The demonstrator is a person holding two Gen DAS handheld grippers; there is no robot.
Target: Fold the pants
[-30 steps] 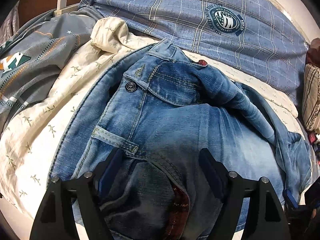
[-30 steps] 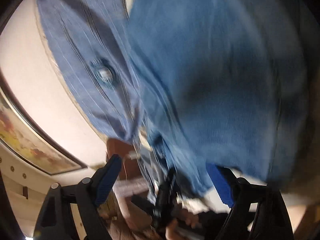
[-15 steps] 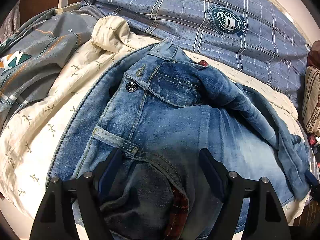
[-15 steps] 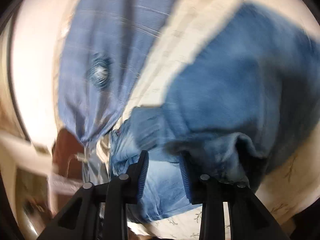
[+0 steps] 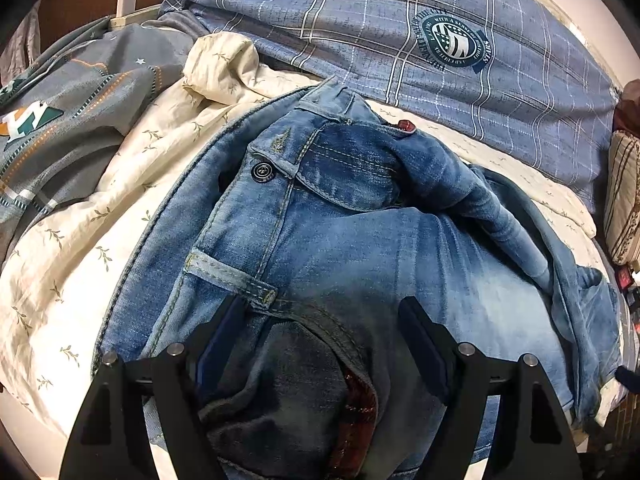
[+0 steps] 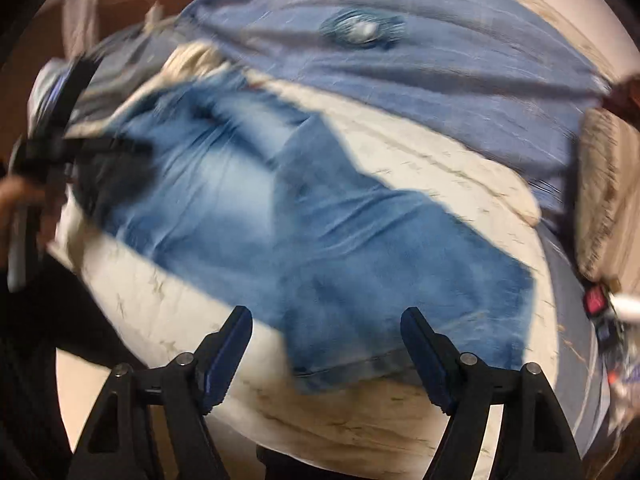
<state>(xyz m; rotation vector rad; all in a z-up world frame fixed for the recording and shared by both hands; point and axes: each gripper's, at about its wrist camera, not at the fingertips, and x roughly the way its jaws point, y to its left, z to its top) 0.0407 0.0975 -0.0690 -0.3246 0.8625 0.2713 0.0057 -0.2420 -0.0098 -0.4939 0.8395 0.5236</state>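
Note:
Blue jeans (image 5: 360,248) lie on a cream leaf-print sheet (image 5: 80,240), waistband end near me with the button (image 5: 262,171) showing. My left gripper (image 5: 320,320) hangs open just above the waistband, holding nothing. In the blurred right wrist view the jeans' legs (image 6: 360,248) lie spread across the sheet (image 6: 400,408) with the hem toward me. My right gripper (image 6: 326,332) is open and empty above the hem. The left gripper also shows in the right wrist view (image 6: 60,128) at the far left, over the waist end.
A blue plaid pillow (image 5: 400,32) with a round badge lies behind the jeans. A grey patterned quilt (image 5: 80,112) is at the left, a striped cushion (image 5: 624,192) at the right edge. A white charger (image 5: 126,2) sits at the back left.
My right gripper has opened, let go of the jeans' leg and drawn back; the legs now lie flat on the sheet. The left gripper has stayed in place.

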